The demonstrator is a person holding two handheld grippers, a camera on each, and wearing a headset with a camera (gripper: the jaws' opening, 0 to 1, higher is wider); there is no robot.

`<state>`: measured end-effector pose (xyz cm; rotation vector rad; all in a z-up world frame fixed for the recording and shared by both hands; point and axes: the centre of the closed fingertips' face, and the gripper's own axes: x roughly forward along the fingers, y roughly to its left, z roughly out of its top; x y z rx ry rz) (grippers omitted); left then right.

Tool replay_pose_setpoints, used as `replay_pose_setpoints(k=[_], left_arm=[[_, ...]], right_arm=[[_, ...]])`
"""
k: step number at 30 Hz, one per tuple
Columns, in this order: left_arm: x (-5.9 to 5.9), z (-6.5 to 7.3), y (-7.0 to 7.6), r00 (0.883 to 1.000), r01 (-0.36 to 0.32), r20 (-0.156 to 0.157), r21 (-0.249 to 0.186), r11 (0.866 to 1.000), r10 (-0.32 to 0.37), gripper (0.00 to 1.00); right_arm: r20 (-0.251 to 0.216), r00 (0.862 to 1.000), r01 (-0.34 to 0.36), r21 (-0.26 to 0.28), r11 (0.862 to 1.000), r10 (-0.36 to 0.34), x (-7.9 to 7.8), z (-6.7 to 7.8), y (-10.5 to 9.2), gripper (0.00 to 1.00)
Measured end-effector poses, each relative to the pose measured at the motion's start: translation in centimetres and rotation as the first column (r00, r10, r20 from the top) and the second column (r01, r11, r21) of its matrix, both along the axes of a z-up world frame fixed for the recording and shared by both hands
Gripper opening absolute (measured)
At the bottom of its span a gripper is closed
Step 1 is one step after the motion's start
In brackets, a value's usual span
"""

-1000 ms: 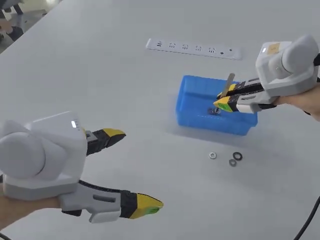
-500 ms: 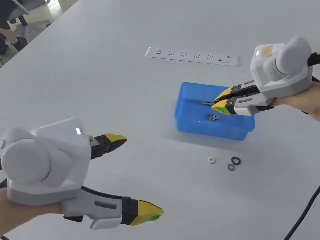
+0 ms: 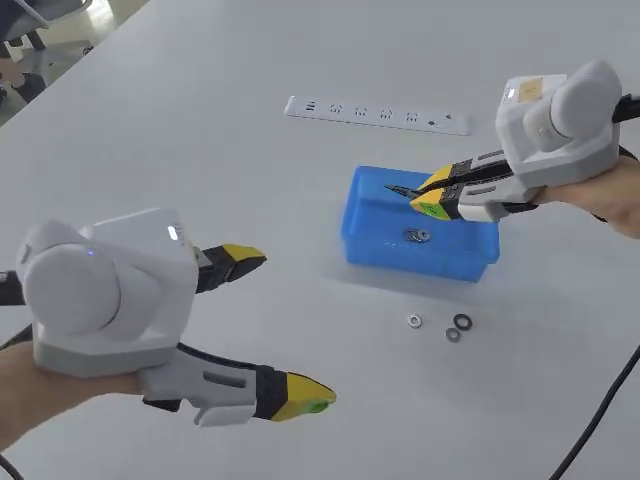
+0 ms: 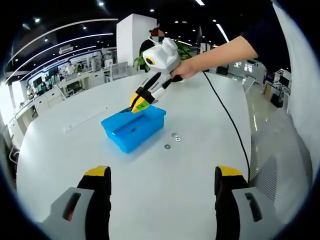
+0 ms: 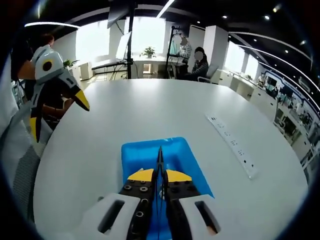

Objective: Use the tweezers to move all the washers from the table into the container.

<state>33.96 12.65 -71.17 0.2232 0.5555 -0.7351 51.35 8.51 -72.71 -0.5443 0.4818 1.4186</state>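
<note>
The tweezers [image 3: 400, 190] are tipping down level, the right hand-held gripper [image 3: 428, 198] clamping them with the container [image 3: 370, 247] beneath for dropping; the left hand-held gripper [image 3: 285, 330] is idling wide.

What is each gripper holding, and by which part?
Right gripper: tweezers, clamped along the shank, tips projecting over the container. Left gripper: open, nothing held.
</note>
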Motion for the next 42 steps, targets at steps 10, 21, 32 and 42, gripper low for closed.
replay_pose_setpoints(k=[10, 21, 32, 42], left_arm=[[2.4, 1.0, -1.4, 0.996, 0.067, 0.048, 0.034, 0.997, -0.068, 0.9], [9.4, 3.3, -1.8, 0.981, 0.124, 0.135, 0.098, 0.987, -0.137, 0.85], [8.0, 2.1, -0.1, 0.988, 0.098, 0.11, 0.112, 0.989, -0.11, 0.84], [7.8, 2.0, -0.9, 0.988, 0.096, 0.114, 0.091, 0.991, -0.106, 0.84]], right_arm=[[-0.08, 0.997, -0.005, -0.06, 0.998, 0.001, -1.4, -0.1, 0.0, 0.07], [-0.037, 0.998, -0.062, -0.061, 0.996, 0.06, -2.6, 1.1, 0.2, 0.07], [-0.163, 0.976, 0.144, 0.002, 0.99, -0.142, 0.1, 1.3, -1.1, 0.07], [-0.257, 0.939, 0.248, 0.054, 0.967, -0.227, 0.7, 2.6, -1.5, 0.07]])
